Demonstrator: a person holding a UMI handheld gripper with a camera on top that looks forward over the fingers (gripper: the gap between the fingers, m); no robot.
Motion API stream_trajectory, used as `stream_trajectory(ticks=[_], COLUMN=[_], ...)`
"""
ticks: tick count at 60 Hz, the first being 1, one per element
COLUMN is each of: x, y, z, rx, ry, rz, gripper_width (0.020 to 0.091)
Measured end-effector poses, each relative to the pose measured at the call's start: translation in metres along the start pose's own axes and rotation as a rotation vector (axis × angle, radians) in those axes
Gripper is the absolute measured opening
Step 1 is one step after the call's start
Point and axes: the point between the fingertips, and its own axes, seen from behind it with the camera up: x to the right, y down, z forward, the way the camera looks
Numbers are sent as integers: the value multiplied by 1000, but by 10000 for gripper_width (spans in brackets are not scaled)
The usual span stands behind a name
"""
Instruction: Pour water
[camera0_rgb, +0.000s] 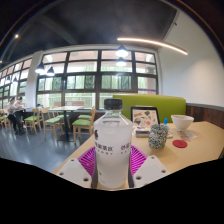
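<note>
The jaws are clenched on a clear plastic bottle (113, 150), one pink pad (88, 162) pressed against each side of it. The bottle stands upright between the fingers, its dark cap on, a white label with print wrapped round its middle, and its base hidden low down so I cannot tell whether it rests on the table (200, 148) or hangs just above it.

Beyond the fingers, on the pale wooden table, a speckled cup (158, 136) stands to the bottle's right. Further right is a white bowl (182, 123), and just before it lies a small red coaster (180, 144). Behind the cup a tablet (144, 116) leans upright, its screen lit.

A green sofa (160, 103) runs along the wall behind the table. Off to the left, well apart, a person (17, 109) sits among other tables and green chairs by tall windows. A long strip light (152, 45) glows on the ceiling.
</note>
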Motion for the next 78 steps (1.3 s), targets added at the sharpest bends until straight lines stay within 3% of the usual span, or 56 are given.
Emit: stream_trajectory(ticks=[16, 30, 43, 51, 66, 78], x=[3, 44, 88, 113, 138, 125], y=[-29, -90, -96, -107, -119, -116], z=[40, 100, 149, 143, 148, 144], rx=[-56, 9, 30, 78, 133, 85], ry=[-87, -172, -289, -338, -378, -383], rz=[246, 821, 1536, 1873, 2108, 2094], gripper_width=[412, 412, 411, 410, 412, 411])
